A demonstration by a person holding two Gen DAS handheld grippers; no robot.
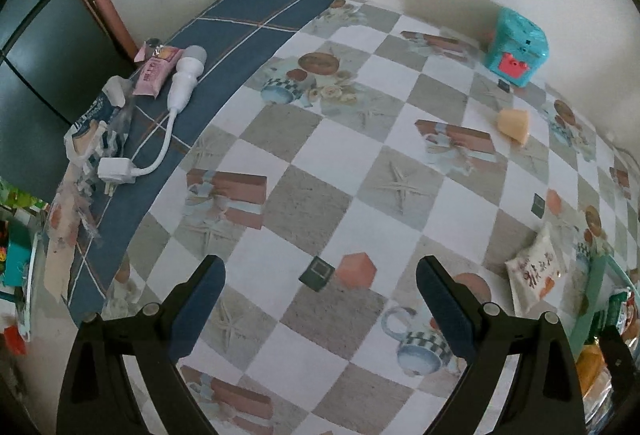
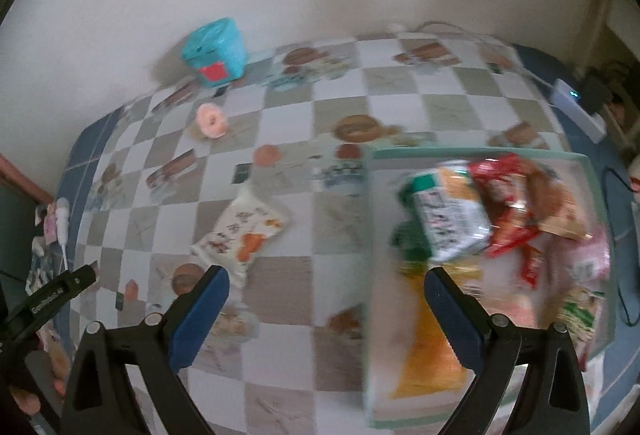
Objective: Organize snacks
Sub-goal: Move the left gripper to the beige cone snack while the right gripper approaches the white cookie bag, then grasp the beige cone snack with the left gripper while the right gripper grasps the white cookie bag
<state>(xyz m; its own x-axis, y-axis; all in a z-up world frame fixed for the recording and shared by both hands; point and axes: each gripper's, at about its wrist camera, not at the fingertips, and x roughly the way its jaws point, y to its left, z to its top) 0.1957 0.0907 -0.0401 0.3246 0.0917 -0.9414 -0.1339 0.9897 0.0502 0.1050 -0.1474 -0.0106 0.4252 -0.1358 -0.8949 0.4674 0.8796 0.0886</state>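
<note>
A white snack packet (image 2: 244, 231) lies flat on the checkered worktop (image 2: 280, 367), just beside the left wall of a pale green tray (image 2: 366, 235) heaped with snack bags (image 2: 500, 211). The right tongs (image 2: 326, 311) stand wide and empty over that tray wall. The left tongs (image 1: 320, 299) are also wide and empty above bare cloth, well apart from the teal box (image 1: 516, 47) by the worktop's far edge.
</note>
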